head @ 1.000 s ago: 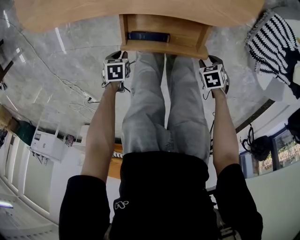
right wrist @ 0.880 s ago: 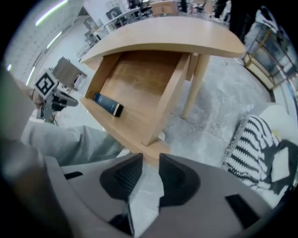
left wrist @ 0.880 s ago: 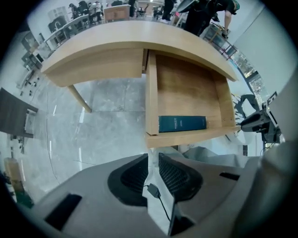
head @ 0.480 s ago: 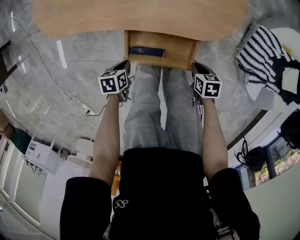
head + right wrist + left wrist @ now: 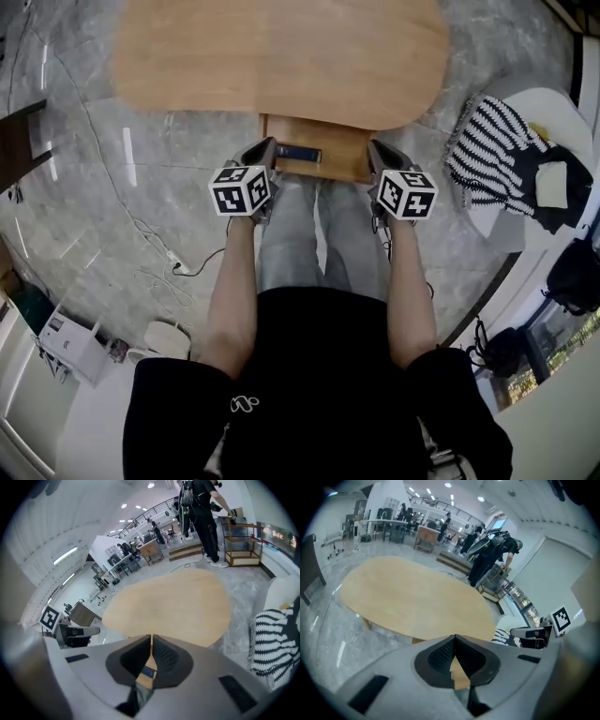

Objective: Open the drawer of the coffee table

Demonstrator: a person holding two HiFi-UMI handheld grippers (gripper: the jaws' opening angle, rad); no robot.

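Note:
The coffee table (image 5: 281,56) has a pale oval wooden top. Its drawer (image 5: 342,161) stands pulled out toward me, with a dark blue flat object (image 5: 298,152) lying inside. My left gripper (image 5: 265,150) hangs above the drawer's left front corner, shut and holding nothing. My right gripper (image 5: 375,152) hangs above the right front corner, its jaws closing with the tips almost together and nothing between them. In the left gripper view the tips (image 5: 454,637) meet over the table (image 5: 412,597). Between the pads in the right gripper view (image 5: 151,637), the blue object (image 5: 149,672) shows below.
My legs in grey trousers (image 5: 319,234) stand right before the drawer. A black-and-white striped throw (image 5: 487,155) lies on a white seat at the right. Cables (image 5: 159,253) trail over the grey marble floor at the left. People stand far behind the table (image 5: 487,555).
Both grippers have lifted away from the drawer's front corners and come closer to my head. The table and open drawer look smaller and farther below.

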